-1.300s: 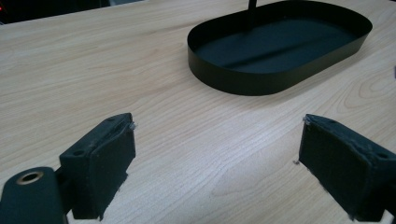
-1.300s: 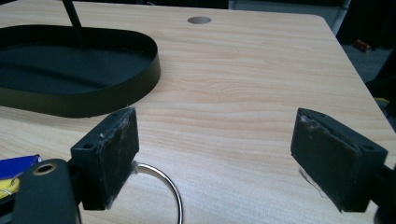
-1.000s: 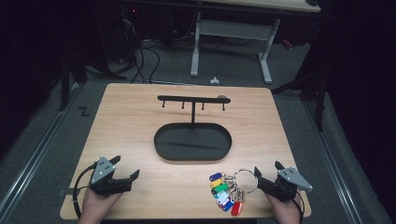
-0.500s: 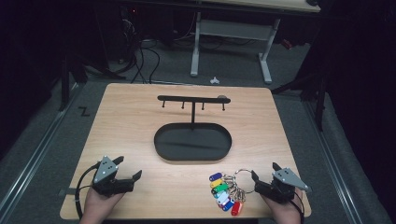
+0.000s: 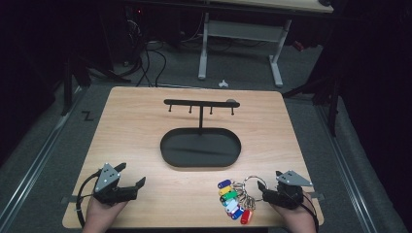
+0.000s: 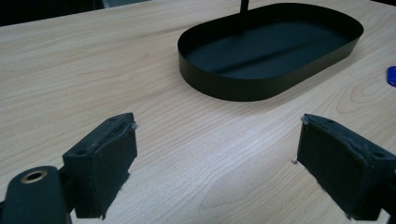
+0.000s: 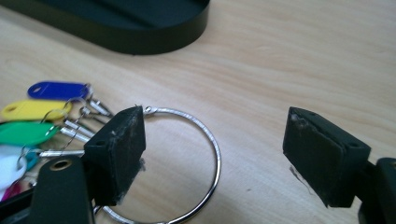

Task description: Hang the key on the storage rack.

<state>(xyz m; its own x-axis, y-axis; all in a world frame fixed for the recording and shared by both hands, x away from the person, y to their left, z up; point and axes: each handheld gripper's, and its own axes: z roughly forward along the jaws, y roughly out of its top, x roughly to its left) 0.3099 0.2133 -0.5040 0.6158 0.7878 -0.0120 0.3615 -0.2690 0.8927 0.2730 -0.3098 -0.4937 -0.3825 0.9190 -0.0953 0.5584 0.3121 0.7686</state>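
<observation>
A large metal key ring (image 5: 250, 180) with several coloured tags (image 5: 232, 200) lies on the wooden table near its front right. In the right gripper view the ring (image 7: 217, 154) lies flat, partly under the left jaw, with blue (image 7: 58, 89), yellow (image 7: 30, 110) and green (image 7: 23, 132) tags to its left. My right gripper (image 5: 262, 191) is open just right of the ring, its jaws (image 7: 212, 126) wide apart and holding nothing. My left gripper (image 5: 132, 174) rests at the front left, open (image 6: 219, 144) over bare wood.
A black stand with a hooked crossbar (image 5: 200, 103) rises from a black oval tray (image 5: 170, 155) at the table's middle; its rim (image 6: 224, 86) lies ahead of the left gripper. Bare wood (image 5: 136, 126) surrounds it. Beyond the table are a floor with cables and a desk frame (image 5: 204, 48).
My right gripper has edged slightly left toward the key ring. The left gripper and the ring have stayed put.
</observation>
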